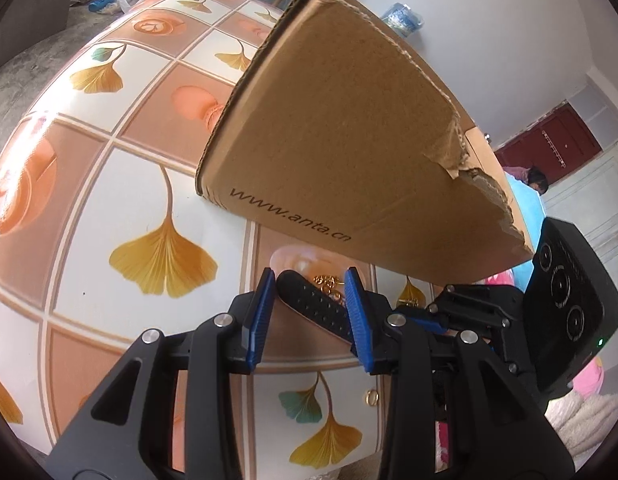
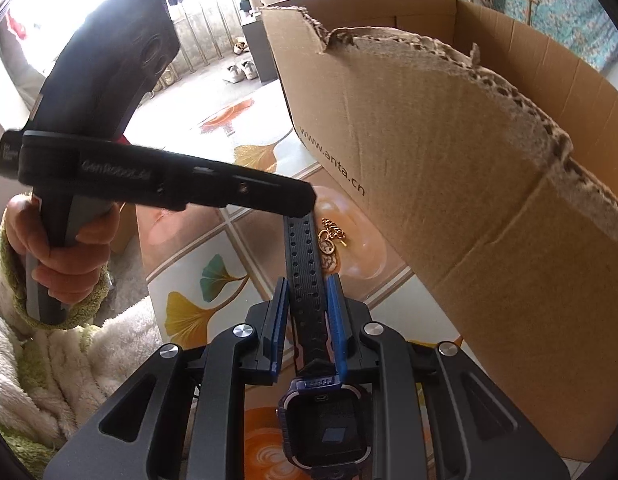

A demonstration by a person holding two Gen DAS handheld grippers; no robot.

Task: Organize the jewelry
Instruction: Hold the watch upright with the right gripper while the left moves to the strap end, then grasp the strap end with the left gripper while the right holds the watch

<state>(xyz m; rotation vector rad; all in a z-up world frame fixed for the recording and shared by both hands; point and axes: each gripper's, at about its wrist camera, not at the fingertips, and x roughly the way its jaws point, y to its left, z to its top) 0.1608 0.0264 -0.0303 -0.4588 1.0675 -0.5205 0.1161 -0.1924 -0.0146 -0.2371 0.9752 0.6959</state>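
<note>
Black perforated watch strap [image 1: 315,306] lies between the left gripper [image 1: 313,280]'s blue jaws, which stand apart from it, on the ginkgo-patterned counter [image 1: 149,200] beside the cardboard box [image 1: 349,140]. Right wrist view: the right gripper [image 2: 307,292] clamps the strap of the purple smartwatch [image 2: 325,428]; a gold chain [image 2: 333,240] lies against the box [image 2: 449,200]; a hand [image 2: 61,248] holds the other tool

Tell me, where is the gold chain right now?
In the right wrist view the gold chain lies on the table, just right of the black watch strap and beside the front wall of the cardboard box.
</note>
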